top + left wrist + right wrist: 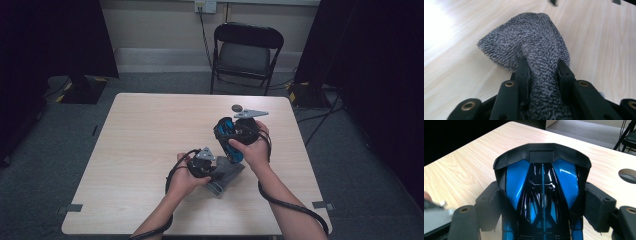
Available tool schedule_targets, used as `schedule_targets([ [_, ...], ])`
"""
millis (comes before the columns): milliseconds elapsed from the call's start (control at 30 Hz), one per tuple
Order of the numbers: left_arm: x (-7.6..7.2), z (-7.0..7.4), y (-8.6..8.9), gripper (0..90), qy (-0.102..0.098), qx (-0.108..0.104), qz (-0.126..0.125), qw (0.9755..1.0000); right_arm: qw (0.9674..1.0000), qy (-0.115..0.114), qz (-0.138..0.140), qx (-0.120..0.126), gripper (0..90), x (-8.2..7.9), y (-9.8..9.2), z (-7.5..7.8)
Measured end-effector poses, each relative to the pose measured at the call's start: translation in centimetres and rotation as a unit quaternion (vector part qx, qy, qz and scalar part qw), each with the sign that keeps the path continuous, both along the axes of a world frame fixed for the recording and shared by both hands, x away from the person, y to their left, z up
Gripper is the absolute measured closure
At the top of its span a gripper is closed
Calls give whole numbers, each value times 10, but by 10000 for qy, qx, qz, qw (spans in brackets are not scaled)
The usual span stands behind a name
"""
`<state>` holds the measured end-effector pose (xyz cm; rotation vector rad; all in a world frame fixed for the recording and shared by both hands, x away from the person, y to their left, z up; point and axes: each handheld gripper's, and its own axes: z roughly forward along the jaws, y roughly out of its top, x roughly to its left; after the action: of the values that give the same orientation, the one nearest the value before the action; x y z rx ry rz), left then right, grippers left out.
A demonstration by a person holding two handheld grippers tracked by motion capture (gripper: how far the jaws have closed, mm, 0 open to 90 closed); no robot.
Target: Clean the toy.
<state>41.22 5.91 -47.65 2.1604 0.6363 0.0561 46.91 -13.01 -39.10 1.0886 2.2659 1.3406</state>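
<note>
A: What could have gone wrong there?

B: The right gripper (541, 202) was clamped on a glossy blue-and-black toy car (541, 192), held above the desk (150, 135). Its shell looked hard and slick, so I judged it could have slid out of the pads if rubbed hard.

A: And the left gripper (541, 72)?

B: Closed on a bunched grey cloth (529, 42), nubby terry, resting on the desk just beside the car. Soft and floppy; it could have pulled free or snagged the car's angular spoiler.
</note>
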Motion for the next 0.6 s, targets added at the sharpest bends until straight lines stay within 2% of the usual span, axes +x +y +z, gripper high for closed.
schedule_targets([
  [33,2,5,8,692,-83,-19,122,9999,10000,0,16,10,254,-1,-3,1],
  [100,4,7,12,692,-118,-6,166,9998,10000,-13,26,14,254,-2,-5,1],
  [167,9,15,25,692,-195,-8,363,9992,10000,0,100,-2,254,-7,-7,-3],
  [200,9,15,25,692,-195,-8,363,9992,10000,0,100,-2,254,-7,-7,-3],
  [233,13,20,32,692,-246,5,517,9984,9999,-7,150,-66,254,-10,-7,-6],
  [267,13,20,32,692,-246,5,517,9984,9998,35,179,-57,254,-12,-7,-9],
  [300,17,25,40,692,-296,26,700,9971,9997,50,206,-78,254,-13,-7,-11],
  [333,17,25,40,692,-296,26,700,9971,9997,50,206,-78,254,-13,-7,-11],
  [500,27,39,55,692,-436,-123,1071,9932,9993,70,349,-153,254,-23,-7,-23],
  [600,29,43,57,692,-472,-148,1095,9928,9993,68,339,-160,254,-26,-8,-28],
])
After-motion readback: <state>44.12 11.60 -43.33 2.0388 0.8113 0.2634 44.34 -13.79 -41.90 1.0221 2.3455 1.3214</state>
